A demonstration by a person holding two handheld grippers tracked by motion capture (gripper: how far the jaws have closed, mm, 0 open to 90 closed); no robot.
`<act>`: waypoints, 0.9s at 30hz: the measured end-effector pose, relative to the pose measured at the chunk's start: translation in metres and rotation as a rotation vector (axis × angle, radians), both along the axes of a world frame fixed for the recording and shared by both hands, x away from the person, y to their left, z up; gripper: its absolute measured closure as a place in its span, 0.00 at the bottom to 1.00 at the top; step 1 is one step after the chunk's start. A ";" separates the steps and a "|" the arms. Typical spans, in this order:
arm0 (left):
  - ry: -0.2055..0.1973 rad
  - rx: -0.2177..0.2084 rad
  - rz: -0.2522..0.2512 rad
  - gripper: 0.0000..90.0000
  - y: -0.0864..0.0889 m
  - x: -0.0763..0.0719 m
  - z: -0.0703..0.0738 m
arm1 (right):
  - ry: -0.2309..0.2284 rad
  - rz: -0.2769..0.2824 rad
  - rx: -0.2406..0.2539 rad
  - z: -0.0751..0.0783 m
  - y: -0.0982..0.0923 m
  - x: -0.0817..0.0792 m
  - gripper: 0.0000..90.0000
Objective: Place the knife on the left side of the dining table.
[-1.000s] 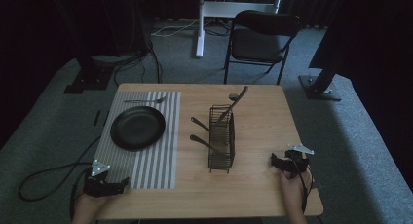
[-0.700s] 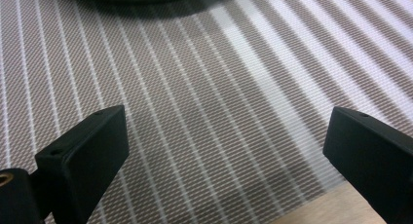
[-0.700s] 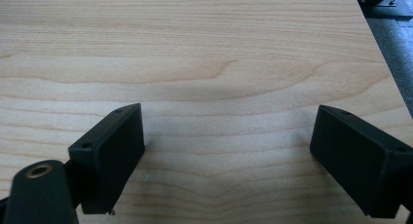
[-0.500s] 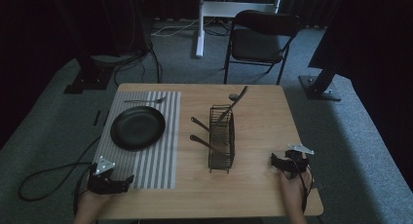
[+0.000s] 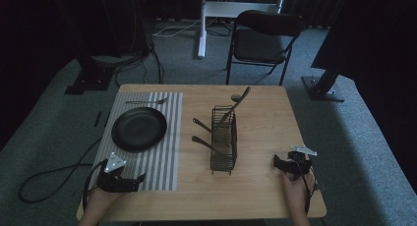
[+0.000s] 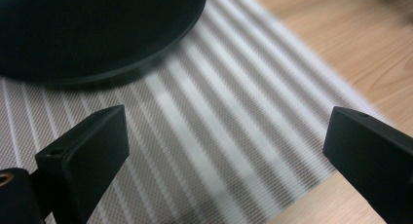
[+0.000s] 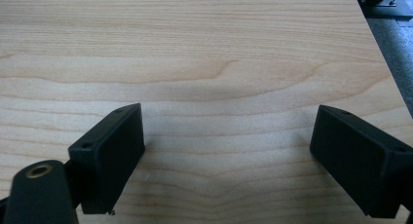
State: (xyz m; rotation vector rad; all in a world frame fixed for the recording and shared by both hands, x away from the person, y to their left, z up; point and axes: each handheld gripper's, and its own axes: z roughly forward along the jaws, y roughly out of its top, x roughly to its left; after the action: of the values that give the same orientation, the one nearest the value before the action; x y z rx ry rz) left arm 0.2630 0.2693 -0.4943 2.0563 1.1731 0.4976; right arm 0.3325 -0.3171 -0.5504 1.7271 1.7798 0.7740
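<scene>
While the left gripper (image 5: 132, 181) sits over the near end of the striped mat (image 5: 162, 137), its jaws stand wide apart with nothing between them. In the left gripper view the jaws (image 6: 224, 151) point across the mat (image 6: 204, 136) toward the black plate (image 6: 92, 29), which lies just ahead of them and is cut off at the top edge. The right gripper (image 5: 281, 163) rests on the bare wood of the table (image 5: 265, 118) near its near right corner, and its jaws are wide apart too and hold nothing. In the right gripper view there is plain table (image 7: 204, 63) ahead of the jaws (image 7: 226, 151). Between the two grippers, and a bit farther from the person, stands a black wire basket (image 5: 223, 137). Its long side runs away from the person. A spoon (image 5: 238, 100) leans out of its far end, pointing up and away. Two handles (image 5: 204, 143) stick out of the basket's side toward the plate (image 5: 139, 128); their other ends are hidden in the wires, so I cannot tell what they are. Beyond the plate, a fork (image 5: 145, 101) lies flat across the mat, pointing sideways. The dim light makes small things hard to see.
</scene>
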 end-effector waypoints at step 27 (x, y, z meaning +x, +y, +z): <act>-0.057 -0.001 -0.182 0.04 -0.068 0.014 0.042 | 0.000 0.001 -0.001 0.000 0.000 0.000 0.13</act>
State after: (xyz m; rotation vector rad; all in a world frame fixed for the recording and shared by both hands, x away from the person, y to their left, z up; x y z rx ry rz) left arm 0.2767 0.2011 -0.4525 2.1097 0.9422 0.4639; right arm 0.3325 -0.3172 -0.5504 1.7260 1.7810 0.7730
